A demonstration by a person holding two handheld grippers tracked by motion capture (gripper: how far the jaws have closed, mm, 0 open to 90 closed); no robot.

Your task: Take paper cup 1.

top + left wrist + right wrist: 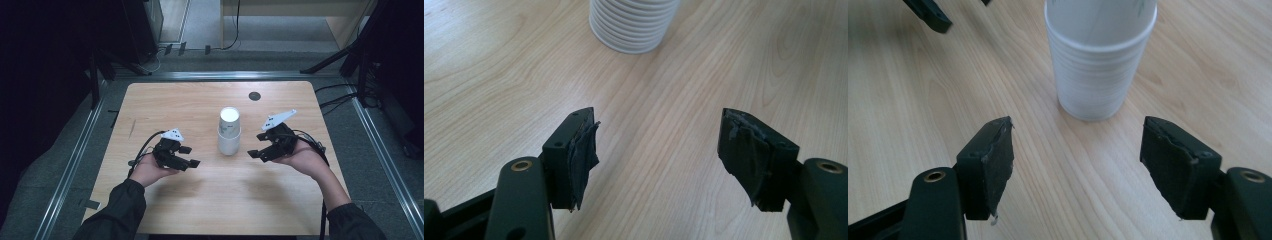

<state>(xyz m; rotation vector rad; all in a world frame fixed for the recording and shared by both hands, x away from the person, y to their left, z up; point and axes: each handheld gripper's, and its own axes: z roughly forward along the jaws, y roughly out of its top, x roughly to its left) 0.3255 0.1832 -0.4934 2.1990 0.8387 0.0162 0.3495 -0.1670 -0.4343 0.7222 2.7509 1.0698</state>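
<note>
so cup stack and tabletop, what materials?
Cup stack: looks like matte white paper, maybe thin plastic; many nested rims form ridges in the left gripper view. Tabletop: pale wood or wood-look laminate, smooth satin finish, with visible grain lines.

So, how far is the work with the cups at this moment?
Done, it seems: white cups stand nested as one stack upright near the middle of the table. In hand: nothing. The left tongs and right tongs are both open and empty, one on each side of the stack, apart from it. What is left I cannot tell; no loose cup lies on the table.
</note>
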